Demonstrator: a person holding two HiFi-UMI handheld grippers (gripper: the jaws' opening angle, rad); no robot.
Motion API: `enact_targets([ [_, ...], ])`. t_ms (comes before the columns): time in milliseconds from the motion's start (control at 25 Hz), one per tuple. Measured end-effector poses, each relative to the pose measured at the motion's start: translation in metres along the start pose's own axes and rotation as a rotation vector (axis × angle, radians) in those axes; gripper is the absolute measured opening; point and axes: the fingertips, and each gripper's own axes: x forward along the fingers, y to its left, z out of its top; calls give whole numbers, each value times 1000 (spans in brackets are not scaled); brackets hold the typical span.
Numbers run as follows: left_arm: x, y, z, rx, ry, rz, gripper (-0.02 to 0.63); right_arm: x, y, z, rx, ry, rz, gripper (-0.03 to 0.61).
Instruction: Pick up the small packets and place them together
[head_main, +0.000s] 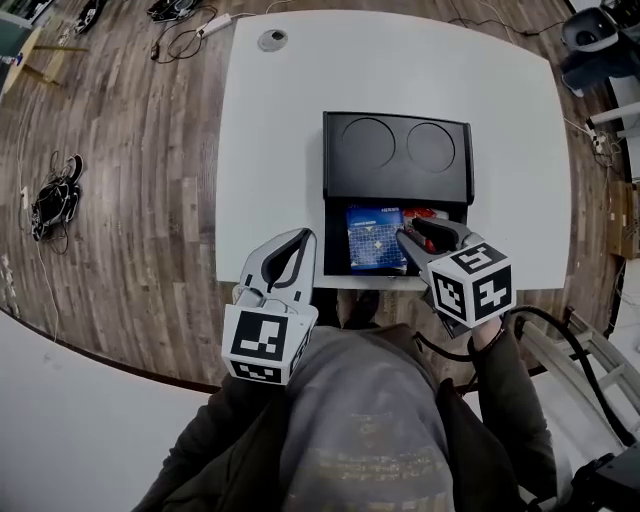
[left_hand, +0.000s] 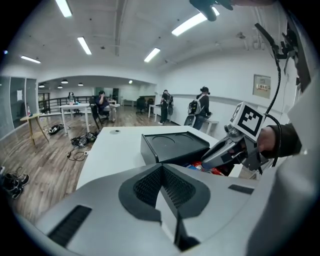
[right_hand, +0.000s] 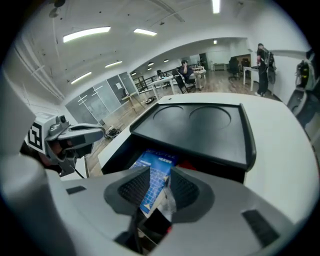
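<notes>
A black box (head_main: 397, 155) stands on the white table (head_main: 270, 150) with its drawer pulled toward me. In the drawer lie a blue packet (head_main: 375, 238) and, to its right, a red packet (head_main: 425, 213). My right gripper (head_main: 405, 235) reaches into the drawer from the right. In the right gripper view its pads stand apart, open, with the blue packet (right_hand: 155, 175) between them and a silvery edge close to the right pad. My left gripper (head_main: 300, 237) hovers at the table's front edge, left of the drawer, shut and holding nothing (left_hand: 162, 185).
The box top (right_hand: 200, 125) has two round recesses. A round cable port (head_main: 272, 39) sits at the table's far left. Cables and a bundle (head_main: 55, 200) lie on the wooden floor to the left. People (left_hand: 165, 106) stand and sit far back in the room.
</notes>
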Motion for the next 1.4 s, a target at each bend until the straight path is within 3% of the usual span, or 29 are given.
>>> enact_targets([
  [360,1,14,-4,-8,-10,-2,3,25,-5,-15,49,169,-9,126],
  [480,4,21,-6,-16,-4,-5,3,32,1,-15,18,201,12,124],
  [600,7,23,-8,-21,6,-9,3,35,4,-14,-43,209,25,78],
  [960,4,27,-11,-26,0,1,3,12,22,2,-189,107,-18,20],
  [1240,-5,20,-3,-78,-23,26,3,-22,42,15,-171,-33,21,12],
  [1400,-19,16,-3,-69,-46,34,3,-44,45,41,-129,-135,55,12],
])
